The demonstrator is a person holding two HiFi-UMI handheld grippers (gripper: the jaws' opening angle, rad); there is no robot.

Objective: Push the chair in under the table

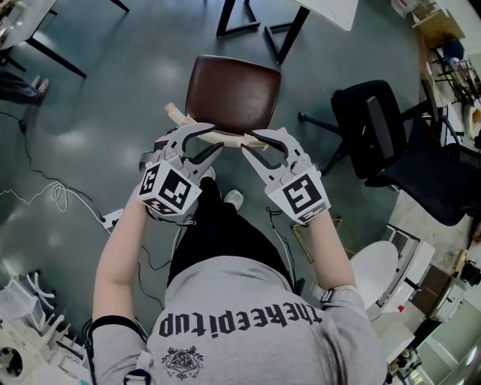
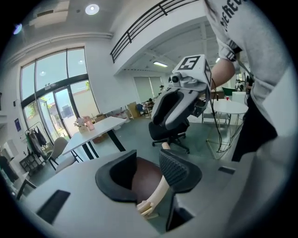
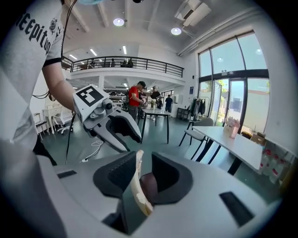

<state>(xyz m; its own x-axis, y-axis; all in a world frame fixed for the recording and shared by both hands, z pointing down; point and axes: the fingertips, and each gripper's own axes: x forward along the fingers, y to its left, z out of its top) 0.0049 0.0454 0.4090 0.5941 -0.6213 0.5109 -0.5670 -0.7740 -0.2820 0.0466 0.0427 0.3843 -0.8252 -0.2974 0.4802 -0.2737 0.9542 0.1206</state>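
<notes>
The left gripper [image 1: 207,141] and right gripper [image 1: 258,147] are open around the chair back [image 1: 225,136]. Squeeze both, then push evenly toward the table [image 1: 331,9] at twelve o'clock.

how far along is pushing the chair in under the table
Done: nothing yet; the chair stands clear of the table, seat uncovered. In hand: the left hand-held gripper and right hand-held gripper are at the wooden backrest rail, which sits between each one's open jaws, unclamped. Left: probably grip the rail, then push the chair in under the table.
</notes>
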